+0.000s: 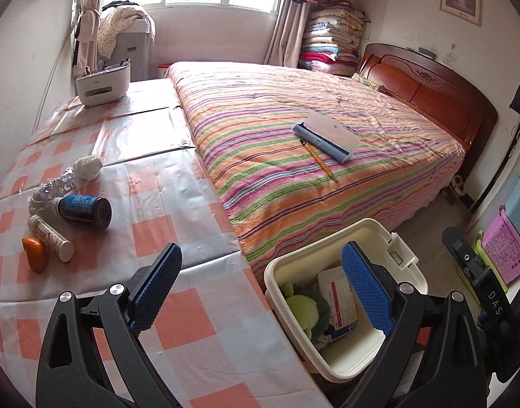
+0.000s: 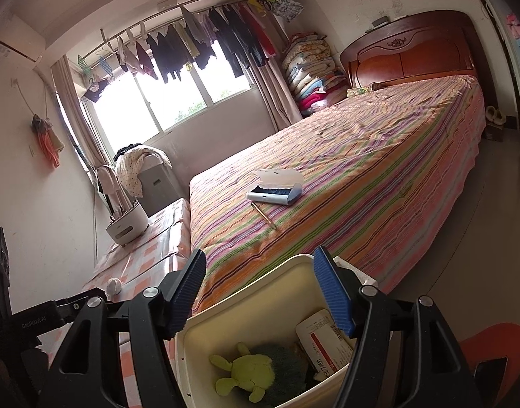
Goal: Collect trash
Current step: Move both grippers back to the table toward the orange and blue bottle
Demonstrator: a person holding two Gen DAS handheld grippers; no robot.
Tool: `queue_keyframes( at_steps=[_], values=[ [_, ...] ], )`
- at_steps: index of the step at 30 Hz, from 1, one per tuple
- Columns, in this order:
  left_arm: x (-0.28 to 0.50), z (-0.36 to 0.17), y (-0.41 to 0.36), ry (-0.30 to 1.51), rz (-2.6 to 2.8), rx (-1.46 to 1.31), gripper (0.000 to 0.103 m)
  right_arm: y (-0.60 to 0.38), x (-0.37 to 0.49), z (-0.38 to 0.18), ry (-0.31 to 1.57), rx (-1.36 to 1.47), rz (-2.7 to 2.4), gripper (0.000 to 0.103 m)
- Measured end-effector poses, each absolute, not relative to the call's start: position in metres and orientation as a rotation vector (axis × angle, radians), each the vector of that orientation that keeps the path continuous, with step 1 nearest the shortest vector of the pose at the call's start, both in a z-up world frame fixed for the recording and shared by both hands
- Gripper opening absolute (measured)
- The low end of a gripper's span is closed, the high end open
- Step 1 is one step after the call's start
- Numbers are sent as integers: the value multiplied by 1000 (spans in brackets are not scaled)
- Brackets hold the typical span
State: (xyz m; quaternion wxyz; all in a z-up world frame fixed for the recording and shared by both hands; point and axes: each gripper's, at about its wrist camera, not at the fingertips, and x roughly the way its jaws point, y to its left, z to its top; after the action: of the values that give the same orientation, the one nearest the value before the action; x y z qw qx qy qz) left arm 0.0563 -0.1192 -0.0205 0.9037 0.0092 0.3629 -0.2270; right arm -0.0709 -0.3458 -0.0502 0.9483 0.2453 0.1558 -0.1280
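A cream plastic bin (image 1: pixel 409 272) stands on the floor between the checkered table and the bed; it holds a green plush toy (image 1: pixel 302 307) and a white-and-red box (image 1: pixel 338 297). The bin also shows in the right wrist view (image 2: pixel 246 309). My left gripper (image 1: pixel 260 289) is open and empty, over the table edge and bin. My right gripper (image 2: pixel 261 294) is open and empty, just above the bin. On the table's left lie a blue-labelled bottle (image 1: pixel 84 209), a white tube (image 1: pixel 52 238), an orange piece (image 1: pixel 35 253), a foil wrapper (image 1: pixel 54 187) and a crumpled white wad (image 1: pixel 88 166).
The checkered tablecloth table (image 1: pixel 178 210) adjoins the striped bed (image 1: pixel 294 136). On the bed lie an open blue case (image 1: pixel 328 134) and a yellow pen (image 1: pixel 319 159). A white organiser (image 1: pixel 101 81) stands at the table's far end. Coloured baskets (image 1: pixel 504 248) sit at the right.
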Motion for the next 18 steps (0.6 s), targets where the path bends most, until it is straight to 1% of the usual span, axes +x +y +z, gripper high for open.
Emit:
queue_keyframes(
  at_steps=[15,18],
  values=[
    [101,-32,25,801,-100,-189,93,-299,-42,-53,386,418,-175,64],
    [112,-36,51,818,-58,-187,93,-291,-37,-54,394,405,-165,64]
  ],
)
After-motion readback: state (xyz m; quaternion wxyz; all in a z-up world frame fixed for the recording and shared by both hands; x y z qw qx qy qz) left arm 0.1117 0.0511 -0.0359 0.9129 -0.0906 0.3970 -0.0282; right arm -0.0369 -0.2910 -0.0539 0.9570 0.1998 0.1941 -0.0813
